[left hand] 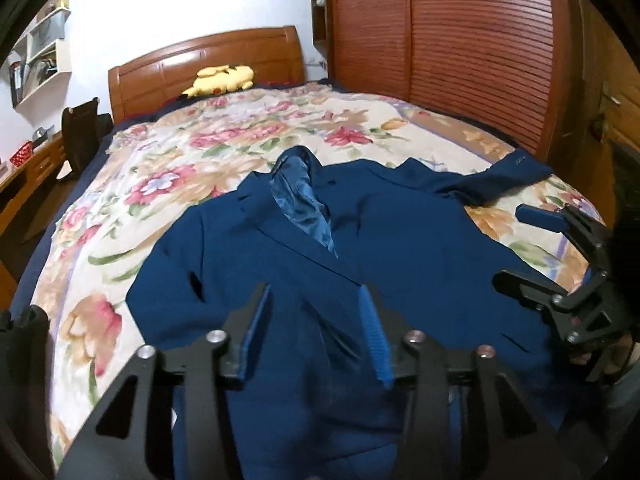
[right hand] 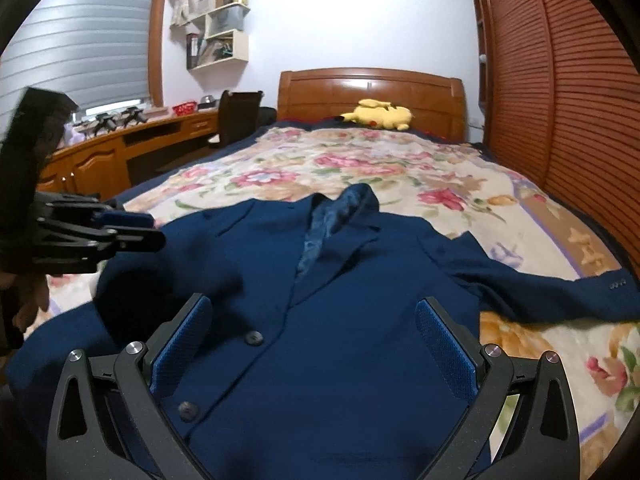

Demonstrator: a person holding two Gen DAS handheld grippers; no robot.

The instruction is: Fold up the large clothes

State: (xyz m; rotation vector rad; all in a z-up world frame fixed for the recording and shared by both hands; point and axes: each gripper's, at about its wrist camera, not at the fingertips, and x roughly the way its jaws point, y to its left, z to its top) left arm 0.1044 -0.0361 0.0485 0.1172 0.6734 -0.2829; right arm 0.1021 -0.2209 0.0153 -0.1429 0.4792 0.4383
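Observation:
A navy blue suit jacket [left hand: 360, 240] lies face up on the floral bedspread [left hand: 200, 152], collar toward the headboard, one sleeve stretched out to the right. It also shows in the right wrist view [right hand: 340, 300] with two buttons down its front. My left gripper [left hand: 316, 296] is open and empty, hovering over the jacket's lower front. My right gripper [right hand: 316, 320] is open wide and empty, above the jacket's middle. The right gripper shows at the right edge of the left wrist view [left hand: 520, 248], the left gripper at the left edge of the right wrist view [right hand: 148, 232].
A yellow plush toy [right hand: 380, 114] lies by the wooden headboard [right hand: 372, 88]. A slatted wooden wardrobe [right hand: 560, 100] stands along the bed's right side. A desk [right hand: 120, 148] with a dark chair [right hand: 236, 116] stands on the left, wall shelves [right hand: 220, 28] above.

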